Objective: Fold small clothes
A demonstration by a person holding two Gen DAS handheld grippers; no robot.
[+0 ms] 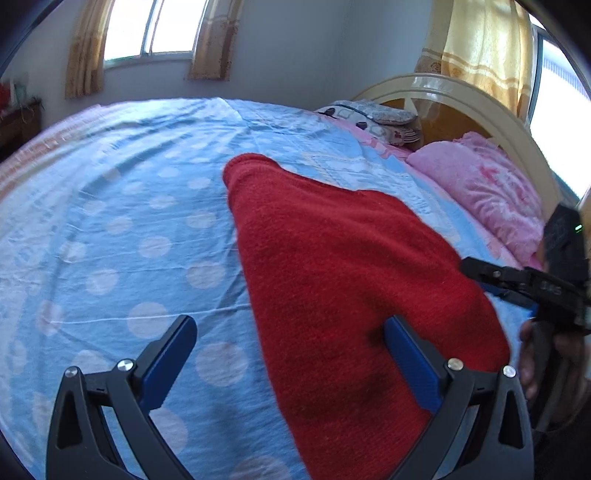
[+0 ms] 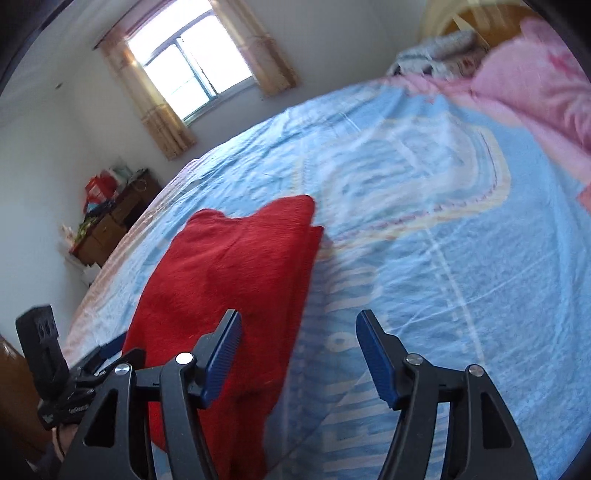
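Observation:
A red knitted garment (image 1: 343, 280) lies folded lengthwise on the blue dotted bedsheet (image 1: 122, 229). My left gripper (image 1: 291, 328) is open and empty, hovering over the garment's near left edge, its right finger above the red cloth. The right gripper (image 1: 491, 275) shows at the garment's right side in the left wrist view. In the right wrist view the garment (image 2: 229, 269) lies to the left, and my right gripper (image 2: 299, 325) is open and empty above its right edge and the sheet (image 2: 461, 295). The left gripper (image 2: 110, 347) shows at lower left.
A pink pillow (image 1: 484, 192) and a patterned pillow (image 1: 373, 118) lie at the headboard (image 1: 491, 107). A wooden cabinet with clutter (image 2: 110, 218) stands beyond the bed's far side. Curtained windows (image 1: 155, 29) are on the walls.

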